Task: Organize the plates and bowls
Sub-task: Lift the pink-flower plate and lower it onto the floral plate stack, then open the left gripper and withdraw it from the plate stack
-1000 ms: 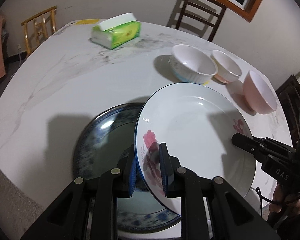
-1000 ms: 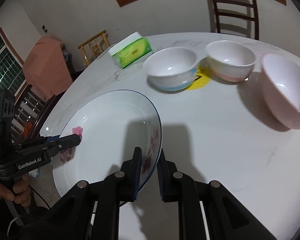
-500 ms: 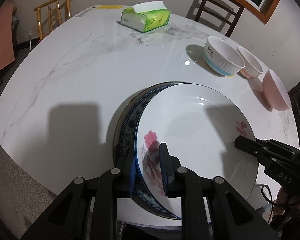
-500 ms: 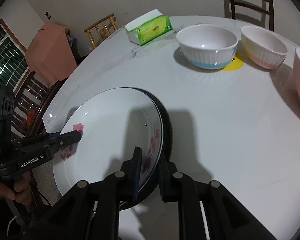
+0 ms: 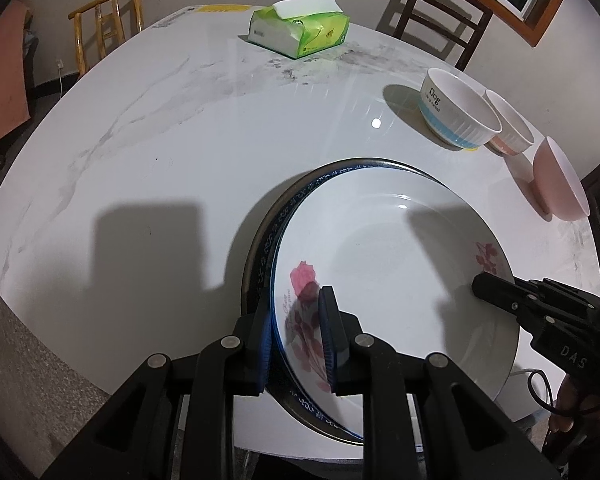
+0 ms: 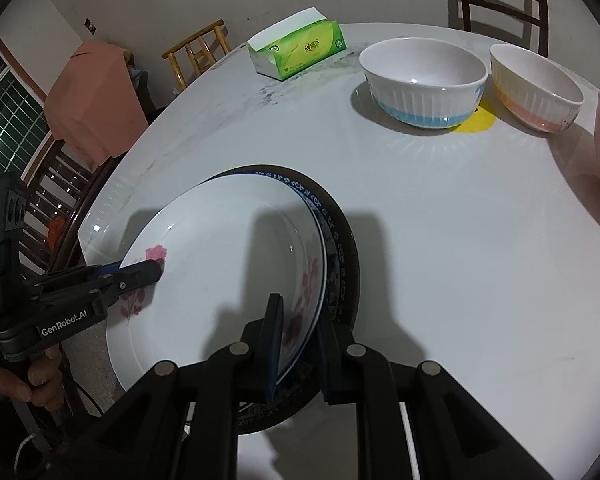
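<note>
1. White shallow ceramic plate w/ pink flower prints and thin blue rim line (image 5: 396, 264) sits over a dark blue-patterned plate (image 5: 266, 256) on the round white marble-look table (image 5: 160, 140), near the table's front edge; the dark plate shows as a crescent on one side only.
2. Left gripper (image 5: 296, 340) pinches the white plate's rim, one blue-padded finger above and one below, over the pink rose print.
3. Right gripper (image 6: 298, 354) clamps the opposite rim the same way, fingers closed on the plate edge beside the other flower print.
4. Can't tell if the white plate lies fully flat on the dark one; it looks slightly offset.
5. Behind: white ribbed bowl w/ light-blue band (image 6: 422, 80), then white ribbed bowl w/ pink band (image 6: 536, 88), then plain pink bowl (image 5: 560, 184), in a row, close together.
6. A yellow round mark (image 6: 476, 122) shows on the table between the first two bowls.
7. Green tissue pack (image 5: 300, 28) lies at the far side, well apart from the plates.
8. Wooden chairs (image 5: 440, 12) stand round the table.
</note>
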`<action>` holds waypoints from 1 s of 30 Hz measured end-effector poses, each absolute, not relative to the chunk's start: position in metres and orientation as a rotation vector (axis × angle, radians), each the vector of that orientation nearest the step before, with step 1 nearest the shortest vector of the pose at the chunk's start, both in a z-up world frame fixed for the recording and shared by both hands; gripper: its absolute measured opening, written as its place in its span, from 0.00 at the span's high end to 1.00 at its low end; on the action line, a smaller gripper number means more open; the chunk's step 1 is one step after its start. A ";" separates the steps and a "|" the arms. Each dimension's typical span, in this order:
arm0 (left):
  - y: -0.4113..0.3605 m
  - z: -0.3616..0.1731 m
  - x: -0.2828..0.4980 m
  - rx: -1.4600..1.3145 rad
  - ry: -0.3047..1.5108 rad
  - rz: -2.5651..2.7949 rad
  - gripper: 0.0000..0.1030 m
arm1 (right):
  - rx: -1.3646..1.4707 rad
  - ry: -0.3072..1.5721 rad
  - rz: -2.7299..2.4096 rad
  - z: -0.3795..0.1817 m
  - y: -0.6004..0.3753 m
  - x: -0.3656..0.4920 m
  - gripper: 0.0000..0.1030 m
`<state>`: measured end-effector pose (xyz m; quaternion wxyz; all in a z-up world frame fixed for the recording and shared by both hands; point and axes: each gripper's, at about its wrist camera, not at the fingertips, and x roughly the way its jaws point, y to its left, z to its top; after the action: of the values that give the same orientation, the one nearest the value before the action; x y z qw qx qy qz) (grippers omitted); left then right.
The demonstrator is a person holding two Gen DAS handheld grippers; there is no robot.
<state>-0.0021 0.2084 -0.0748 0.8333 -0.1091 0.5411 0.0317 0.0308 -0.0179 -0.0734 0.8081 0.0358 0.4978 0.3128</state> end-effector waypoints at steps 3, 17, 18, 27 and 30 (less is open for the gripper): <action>0.208 -0.075 -0.001 -0.225 1.155 0.072 0.82 | 0.046 1.072 0.650 -0.071 -0.014 0.029 0.82; 0.202 -0.071 0.006 -0.213 1.173 0.120 0.70 | -0.174 1.098 0.586 -0.060 0.015 0.022 0.71; 0.202 -0.070 0.006 -0.206 1.170 0.125 0.70 | -0.188 1.102 0.588 -0.061 0.017 0.022 0.71; 0.204 -0.064 0.004 -0.211 1.141 0.135 0.67 | -0.220 1.104 0.591 -0.061 0.021 0.022 0.69; 0.203 -0.060 0.004 -0.209 1.123 0.142 0.65 | -0.216 1.094 0.589 -0.059 0.017 0.021 0.69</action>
<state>0.0042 0.2027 -0.0602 0.8390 -0.0990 0.5309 0.0671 0.0215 0.0174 -0.0592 0.8077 -0.1008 0.5115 0.2754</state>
